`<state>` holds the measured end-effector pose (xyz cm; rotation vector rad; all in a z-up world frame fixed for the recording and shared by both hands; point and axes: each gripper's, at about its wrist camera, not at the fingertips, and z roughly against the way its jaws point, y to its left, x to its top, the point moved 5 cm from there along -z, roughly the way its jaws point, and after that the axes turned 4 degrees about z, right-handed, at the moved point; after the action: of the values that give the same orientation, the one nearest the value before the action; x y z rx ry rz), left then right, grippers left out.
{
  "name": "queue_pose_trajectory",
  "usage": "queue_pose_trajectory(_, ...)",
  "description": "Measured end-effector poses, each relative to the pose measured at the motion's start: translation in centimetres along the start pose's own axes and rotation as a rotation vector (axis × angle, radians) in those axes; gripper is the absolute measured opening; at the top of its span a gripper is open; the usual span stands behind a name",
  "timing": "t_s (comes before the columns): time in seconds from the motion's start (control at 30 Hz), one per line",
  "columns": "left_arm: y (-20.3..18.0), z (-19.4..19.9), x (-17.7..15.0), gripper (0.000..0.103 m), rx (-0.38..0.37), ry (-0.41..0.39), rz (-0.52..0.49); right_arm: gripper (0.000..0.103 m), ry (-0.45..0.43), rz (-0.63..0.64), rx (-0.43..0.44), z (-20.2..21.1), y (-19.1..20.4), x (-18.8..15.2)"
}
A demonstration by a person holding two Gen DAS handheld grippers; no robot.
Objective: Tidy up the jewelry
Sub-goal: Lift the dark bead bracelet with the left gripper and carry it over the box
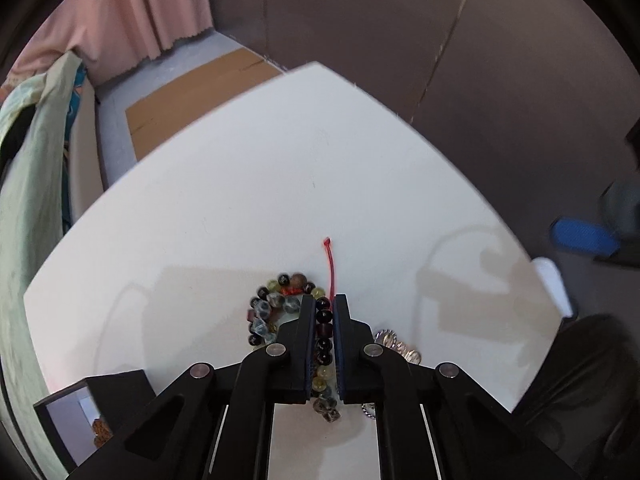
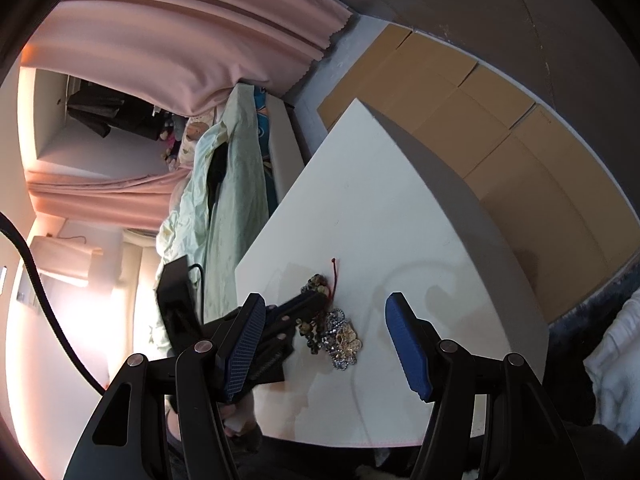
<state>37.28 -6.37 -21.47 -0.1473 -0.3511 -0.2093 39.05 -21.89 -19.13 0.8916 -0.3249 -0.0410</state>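
At the far left of the left wrist view we see a pale green cloth (image 1: 28, 184) hanging beside the white surface (image 1: 280, 184), and at the lower left a small black box (image 1: 100, 396) stands open on that surface, with something small and brownish just inside it. Moving right, our left gripper (image 1: 323, 320) points steeply down, its fingers (image 1: 306, 332) drawn in narrow on one side of a beaded bracelet (image 1: 276, 308); a row of dark and yellowish beads sits pinched between the blue pads, while the rest of the loop lies on the surface to the left. A thin red cord (image 1: 330, 264) runs from the bracelet away from us. Just right of the fingers lies sparkly rhinestone jewelry (image 1: 398, 346), partly hidden. In the right wrist view we see the same heap near the middle of the surface, with a gold-toned flower brooch (image 2: 347, 340) among the rhinestones. Our right gripper (image 2: 326, 346) hovers above the near edge of the surface, its fingers (image 2: 408, 352) spread wide and holding nothing.
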Motion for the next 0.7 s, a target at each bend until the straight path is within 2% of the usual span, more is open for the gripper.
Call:
queue_pose_trajectory(0.23, 0.6, 2.9, 0.5, 0.008, -0.026, -0.054, 0.033, 0.063, 0.03, 0.023, -0.015, -1.3, 0.5, -0.4)
queue_pose_trajectory(0.6, 2.5, 7.6, 0.0, 0.008, -0.068, -0.163, 0.071, 0.063, 0.091, 0.139, -0.078, -4.0, 2.3, -1.7)
queue_pose_trajectory(0.7, 3.2, 8.8, -0.1, 0.008, -0.079, -0.197, 0.085, 0.059, 0.105, 0.147, -0.091, -4.9, 2.3, -1.9)
